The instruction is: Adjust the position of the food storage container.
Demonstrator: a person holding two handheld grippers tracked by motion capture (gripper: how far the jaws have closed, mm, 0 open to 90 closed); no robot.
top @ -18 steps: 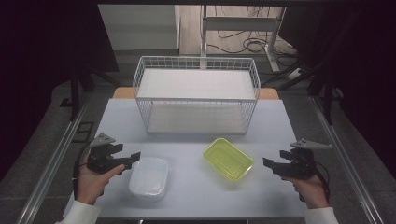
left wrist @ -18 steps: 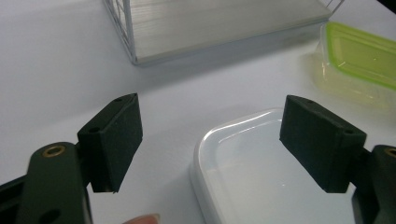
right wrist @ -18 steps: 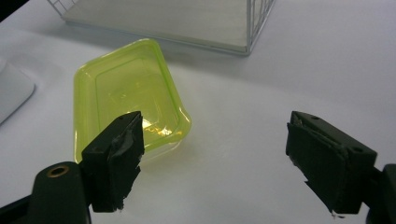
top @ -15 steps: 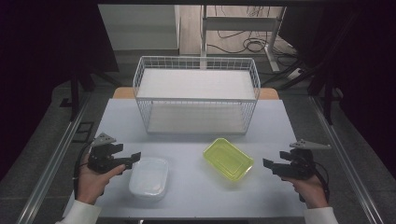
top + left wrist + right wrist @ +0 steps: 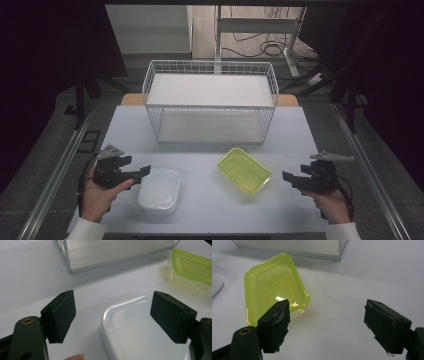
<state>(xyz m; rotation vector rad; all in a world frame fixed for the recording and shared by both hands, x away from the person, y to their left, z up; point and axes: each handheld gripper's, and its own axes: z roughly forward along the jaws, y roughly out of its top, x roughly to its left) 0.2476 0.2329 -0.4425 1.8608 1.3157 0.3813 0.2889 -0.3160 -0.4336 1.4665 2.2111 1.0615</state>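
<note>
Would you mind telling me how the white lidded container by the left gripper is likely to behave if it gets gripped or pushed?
The white container looks like thin plastic, so probably light and apt to slide on the smooth table if nudged. Its glossy lid may be slippery under the jaws. It sits low and flat, so tipping seems unlikely; the walls might flex when squeezed.

Bare table lay ahead of the right gripper [image 5: 325,322]; a green box [image 5: 274,287] flanked its left jaw, a wire basket [image 5: 342,250] stood beyond.

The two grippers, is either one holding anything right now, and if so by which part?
Nothing is held. The left gripper stands open at the white container, and the right gripper is open, short of the yellow-green container.
</note>
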